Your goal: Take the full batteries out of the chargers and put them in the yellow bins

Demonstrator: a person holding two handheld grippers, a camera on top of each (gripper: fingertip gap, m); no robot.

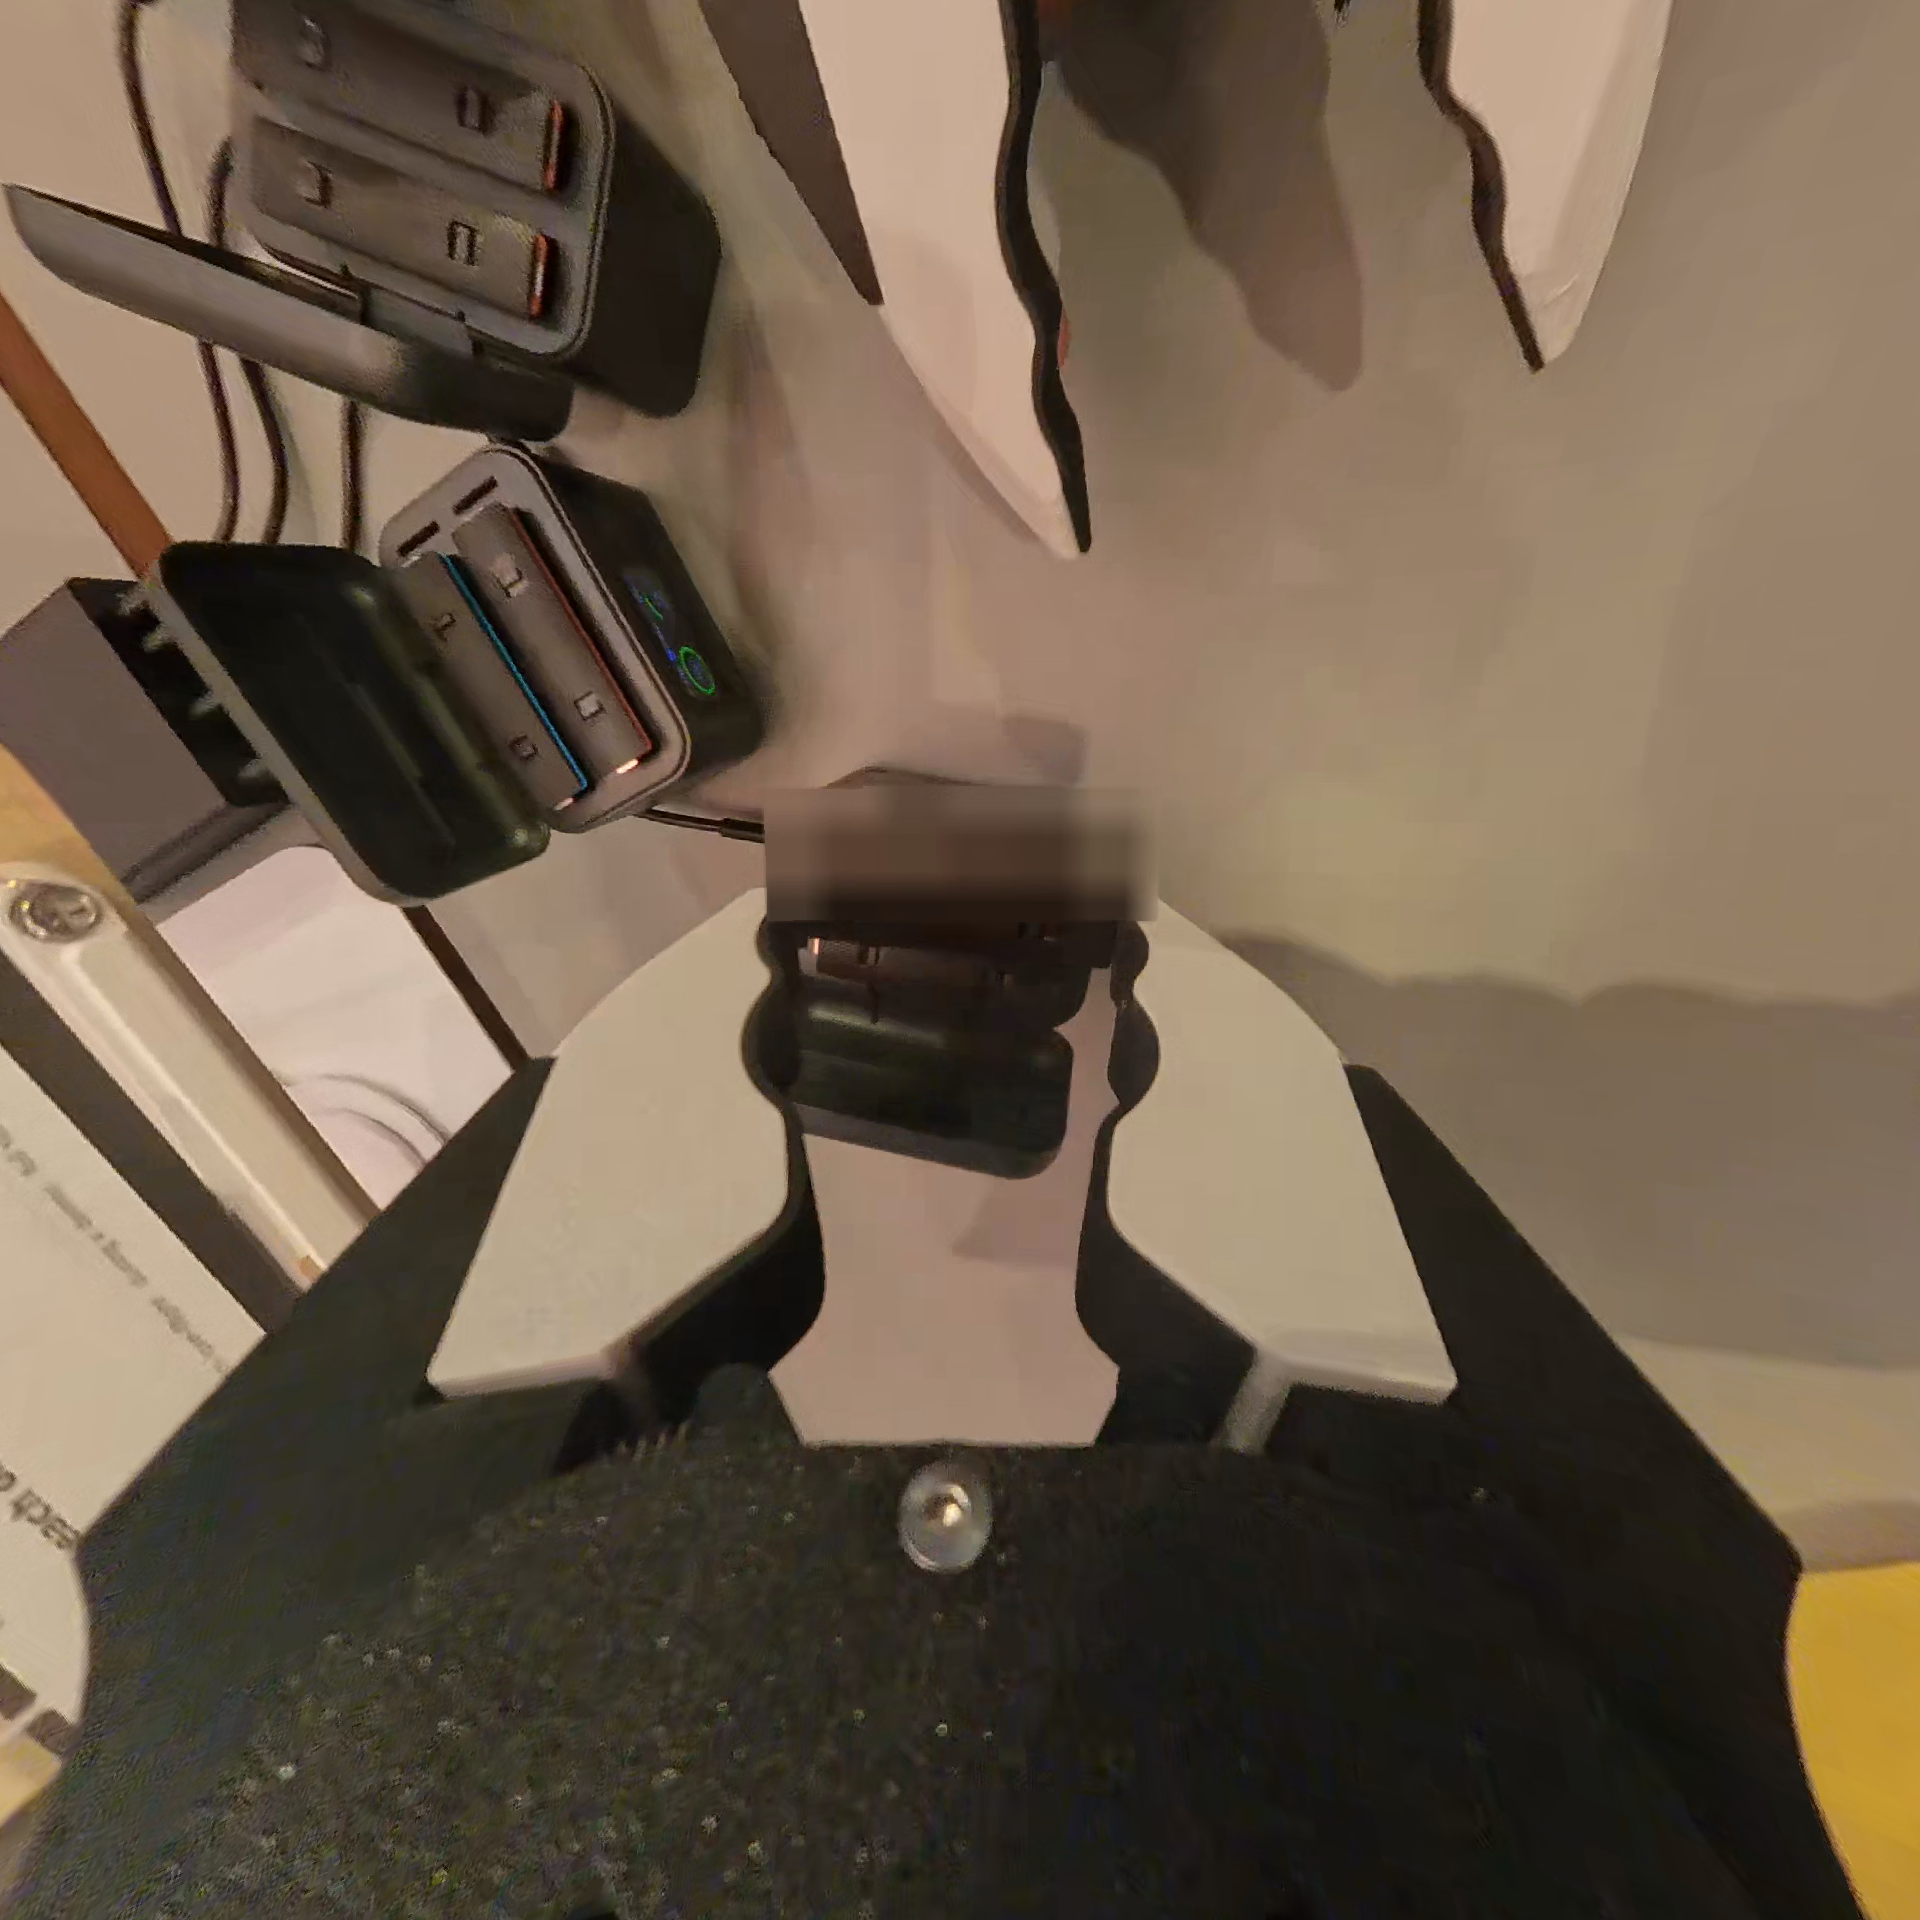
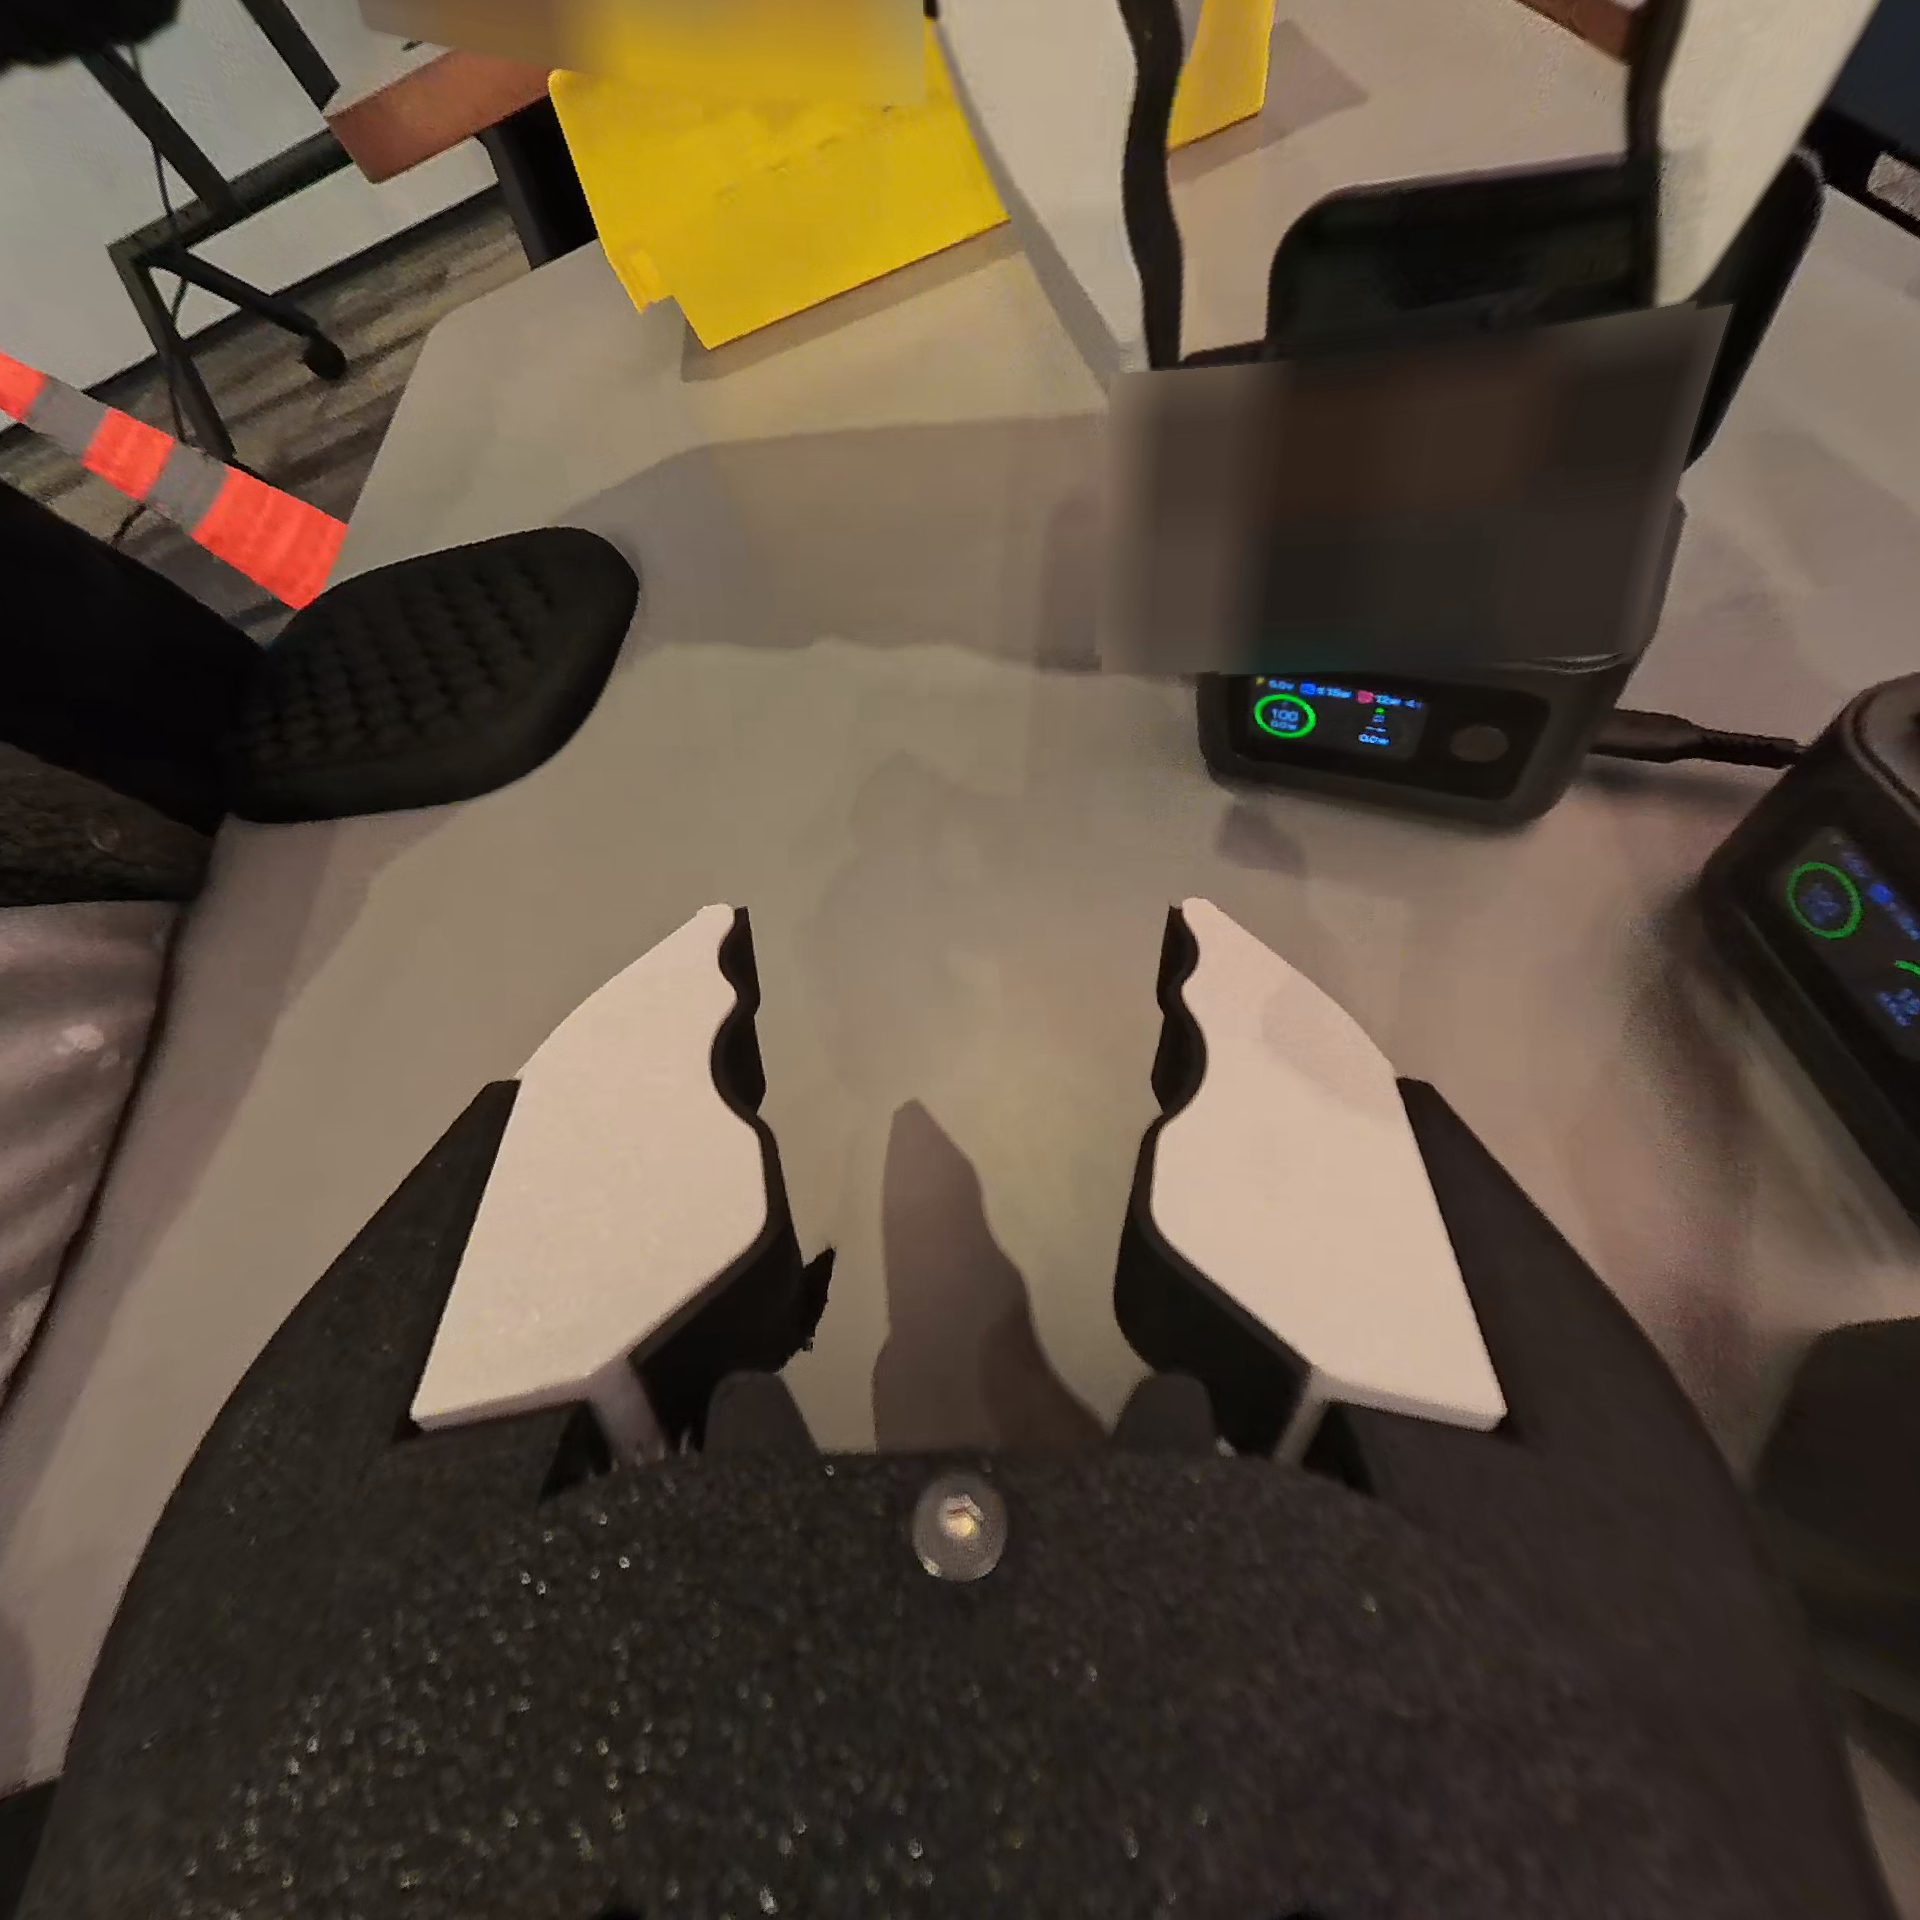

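Note:
My left gripper (image 1: 945, 940) has a finger on each side of a dark charger (image 1: 925, 1091) with its lid open. The pads look pressed on its sides, and its slots are blurred. The same charger shows in the right wrist view with a lit display (image 2: 1340, 717), the left gripper's fingers (image 2: 1153, 187) standing over it. My right gripper (image 2: 958, 925) is open and empty above the grey table, short of that charger. A second open charger (image 1: 561, 644) holds two batteries. A third charger (image 1: 447, 208) holds batteries too. A yellow bin (image 2: 790, 187) stands at the back.
Another charger with a lit display (image 2: 1829, 935) sits at the right edge. A black chair armrest (image 2: 447, 665) reaches over the table's left side. Black cables (image 1: 239, 436) run behind the chargers. A yellow patch (image 1: 1860, 1714) shows at the lower right. One gripper's finger ends stand about 10 cm off the other's.

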